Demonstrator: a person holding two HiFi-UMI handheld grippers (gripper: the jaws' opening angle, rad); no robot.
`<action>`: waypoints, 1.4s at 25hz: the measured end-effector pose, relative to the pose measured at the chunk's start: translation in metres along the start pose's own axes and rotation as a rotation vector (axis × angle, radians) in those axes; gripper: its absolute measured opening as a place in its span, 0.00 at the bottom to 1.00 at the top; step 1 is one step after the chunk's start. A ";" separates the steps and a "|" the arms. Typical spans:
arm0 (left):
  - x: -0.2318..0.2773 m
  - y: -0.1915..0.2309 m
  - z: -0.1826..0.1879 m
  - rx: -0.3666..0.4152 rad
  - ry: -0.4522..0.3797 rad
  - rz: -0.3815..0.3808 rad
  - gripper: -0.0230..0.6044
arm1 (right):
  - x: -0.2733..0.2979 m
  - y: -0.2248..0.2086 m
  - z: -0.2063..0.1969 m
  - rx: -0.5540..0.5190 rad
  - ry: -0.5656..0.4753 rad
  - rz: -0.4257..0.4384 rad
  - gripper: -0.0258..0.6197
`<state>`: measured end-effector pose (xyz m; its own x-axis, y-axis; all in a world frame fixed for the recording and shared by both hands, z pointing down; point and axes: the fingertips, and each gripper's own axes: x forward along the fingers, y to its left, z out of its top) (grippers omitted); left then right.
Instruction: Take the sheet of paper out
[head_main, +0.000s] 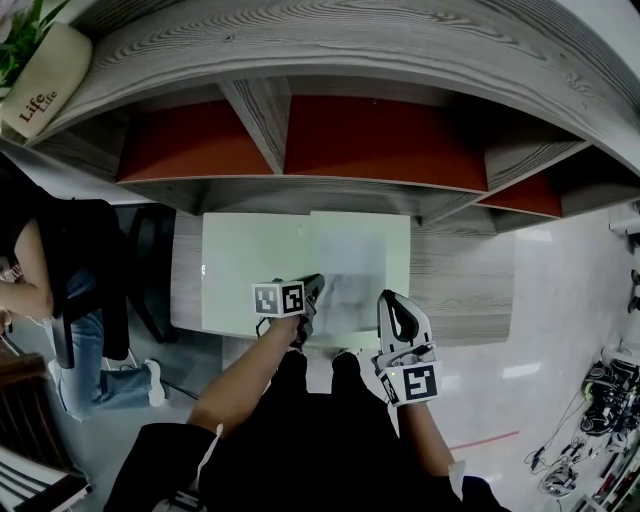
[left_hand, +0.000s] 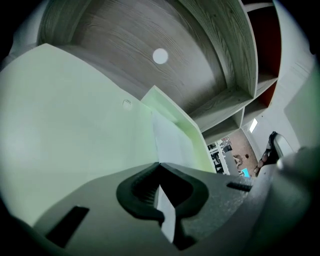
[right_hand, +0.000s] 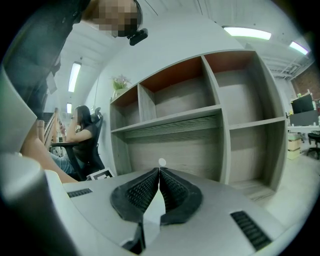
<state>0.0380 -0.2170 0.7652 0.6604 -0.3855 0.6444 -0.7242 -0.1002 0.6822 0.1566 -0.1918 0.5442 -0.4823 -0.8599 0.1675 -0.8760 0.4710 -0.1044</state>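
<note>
Head view, looking steeply down on a grey wood-grain desk (head_main: 455, 285) set against a grey wooden shelf unit (head_main: 330, 45) with red-brown back panels (head_main: 375, 140).

A flat pale green folder (head_main: 250, 265) lies on the desk. The task's thing, a thin whitish sheet of paper (head_main: 352, 262), rests on the folder's right half, with its near edge toward the person.

The left gripper (head_main: 314, 287) slopes down to the sheet's near left corner. In the left gripper view its jaws (left_hand: 159, 164) are pressed together on the sheet (left_hand: 172, 142). A white strip of paper runs between the dark ribbed pads, and the rest spreads away over the folder (left_hand: 75, 115).

The right gripper (head_main: 388, 298) is held just right of the sheet, over the desk's near edge and apart from the paper. It points almost level at the shelf unit (right_hand: 172, 120). Its jaws (right_hand: 159, 170) are closed tip to tip with nothing between them.

To the left a seated person (head_main: 45, 290) occupies a dark chair (also seen in the right gripper view (right_hand: 85, 131)). A cream plant pot (head_main: 45, 82) stands on the shelf top.
</note>
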 end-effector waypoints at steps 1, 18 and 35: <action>-0.003 0.002 0.000 -0.004 -0.004 0.004 0.05 | 0.000 0.002 -0.001 -0.004 0.007 0.005 0.08; -0.090 0.056 0.025 0.074 -0.164 0.181 0.05 | 0.027 0.059 -0.001 -0.042 0.020 0.111 0.08; -0.187 0.081 0.051 0.200 -0.367 0.327 0.05 | 0.057 0.137 0.002 -0.117 0.021 0.255 0.08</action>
<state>-0.1544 -0.1992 0.6824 0.3065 -0.7180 0.6249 -0.9283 -0.0803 0.3631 0.0091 -0.1769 0.5373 -0.6867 -0.7066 0.1709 -0.7206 0.6926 -0.0321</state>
